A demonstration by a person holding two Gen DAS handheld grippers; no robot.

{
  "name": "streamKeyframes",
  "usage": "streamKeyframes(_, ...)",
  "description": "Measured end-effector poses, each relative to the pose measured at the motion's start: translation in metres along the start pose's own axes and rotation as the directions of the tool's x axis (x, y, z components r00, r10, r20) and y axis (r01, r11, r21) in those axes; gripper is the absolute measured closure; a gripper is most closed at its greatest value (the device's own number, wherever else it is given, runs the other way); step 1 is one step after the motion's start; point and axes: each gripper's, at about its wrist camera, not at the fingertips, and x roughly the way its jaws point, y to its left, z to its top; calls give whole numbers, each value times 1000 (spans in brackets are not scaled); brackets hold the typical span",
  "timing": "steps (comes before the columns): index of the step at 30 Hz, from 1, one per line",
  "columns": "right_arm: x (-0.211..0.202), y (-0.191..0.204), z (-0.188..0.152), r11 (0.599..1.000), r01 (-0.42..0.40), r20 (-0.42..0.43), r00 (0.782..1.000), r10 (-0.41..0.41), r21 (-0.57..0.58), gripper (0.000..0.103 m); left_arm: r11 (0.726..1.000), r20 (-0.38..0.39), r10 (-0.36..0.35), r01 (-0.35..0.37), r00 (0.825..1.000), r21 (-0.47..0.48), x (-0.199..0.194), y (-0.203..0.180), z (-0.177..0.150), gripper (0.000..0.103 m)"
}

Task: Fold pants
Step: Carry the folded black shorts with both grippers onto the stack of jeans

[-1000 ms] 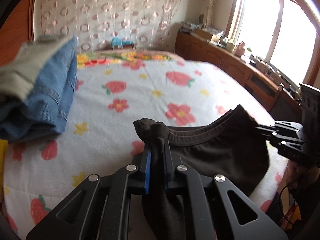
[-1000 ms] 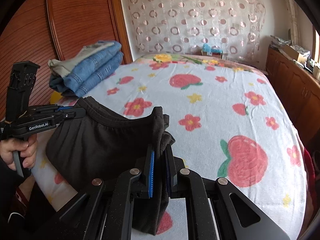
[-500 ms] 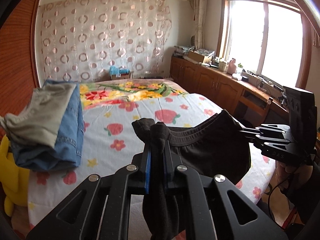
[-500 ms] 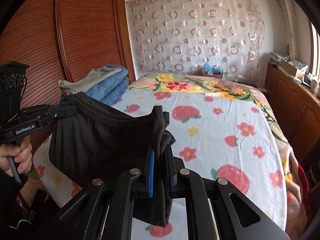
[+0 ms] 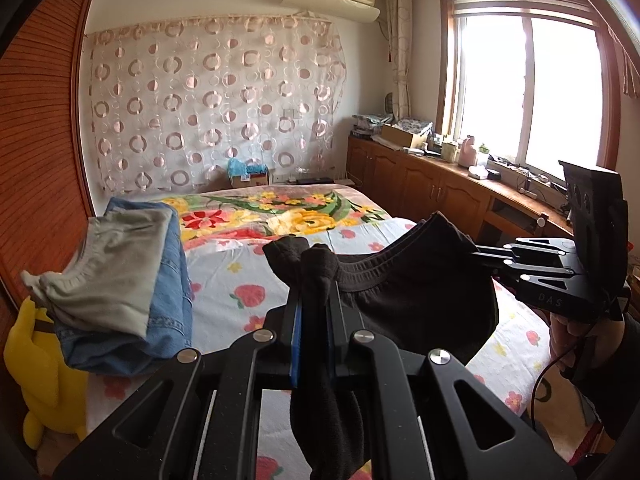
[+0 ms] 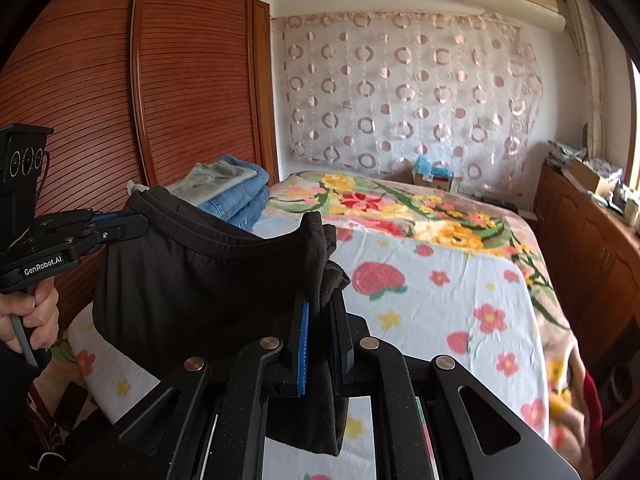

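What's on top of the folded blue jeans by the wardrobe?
A folded grey-green garment lies on the folded blue jeans, covering most of their top. Anything between or beneath them is hidden.

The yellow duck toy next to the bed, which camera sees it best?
The left wrist view. There the yellow toy shows at the left edge, below the stack of folded clothes. The right wrist view does not show it at all.
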Motion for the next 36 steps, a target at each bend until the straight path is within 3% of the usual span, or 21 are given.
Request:
streamKeyframes(23, 88, -14, 60, 987, -78, -3, 997, 79, -142, 94, 994, 29, 106, -105, 994, -42, 15, 70, 26, 93)
streamKeyframes(36, 152, -25, 107, 965, -138, 56, 987, 154, -224, 94, 974, 66, 224, -221, 972, -47, 9, 119, 51, 93)
